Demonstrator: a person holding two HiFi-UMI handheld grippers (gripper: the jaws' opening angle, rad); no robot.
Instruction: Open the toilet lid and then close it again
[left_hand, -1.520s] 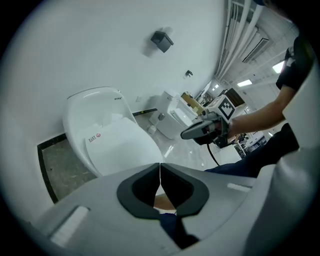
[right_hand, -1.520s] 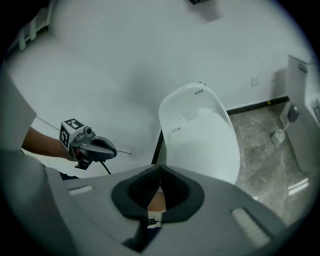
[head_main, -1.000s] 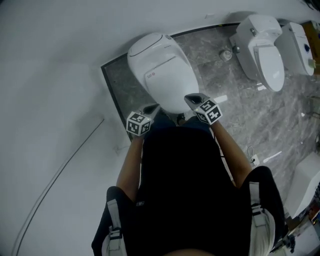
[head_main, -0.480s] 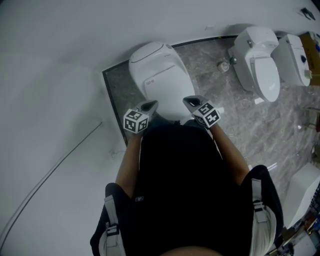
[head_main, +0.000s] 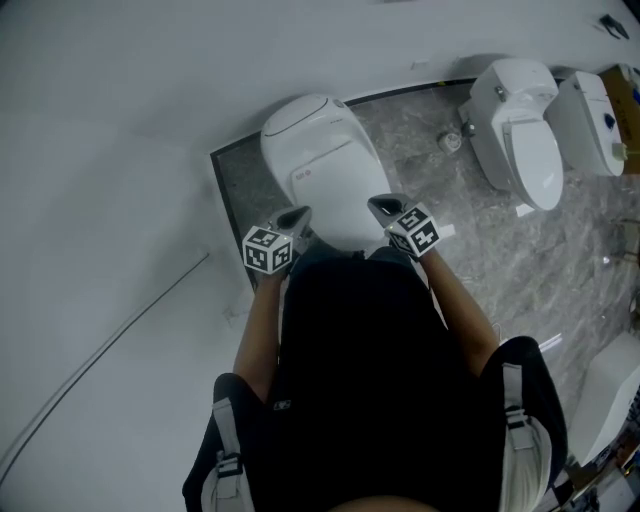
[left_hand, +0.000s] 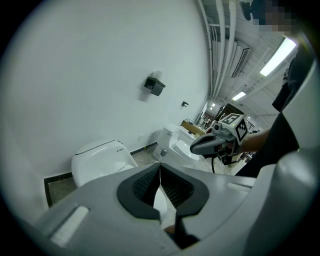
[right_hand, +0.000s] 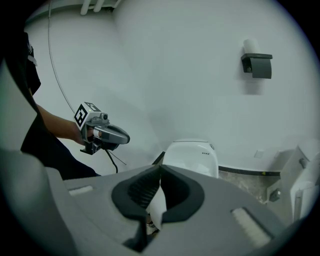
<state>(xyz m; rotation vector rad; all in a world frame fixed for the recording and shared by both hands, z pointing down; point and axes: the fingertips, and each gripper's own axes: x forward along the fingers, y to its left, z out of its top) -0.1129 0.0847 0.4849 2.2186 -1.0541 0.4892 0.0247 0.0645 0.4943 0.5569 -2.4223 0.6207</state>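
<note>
Head view: small, illegible grey mark (head_main: 303, 172) on closed white toilet lid (head_main: 338, 190)

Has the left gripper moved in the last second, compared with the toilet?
Yes, slightly: the left gripper now shows farther up beside the toilet lid, away from its front edge.

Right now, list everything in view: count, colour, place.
closed-lid toilet: 1, white, centre, against the wall
second toilet: 1, white, upper right
third toilet: 1, white, far right, partly cut off
floor fitting: 1, round, metallic, between the first two toilets
tiled floor: grey marbled, under the toilets
cable: 1, thin, grey, on the white surface at left
wall holder: 1, black, on the white wall
left hand-held gripper: 1, grey, shut, empty, front left of the toilet
right hand-held gripper: 1, grey, shut, empty, front right
</note>
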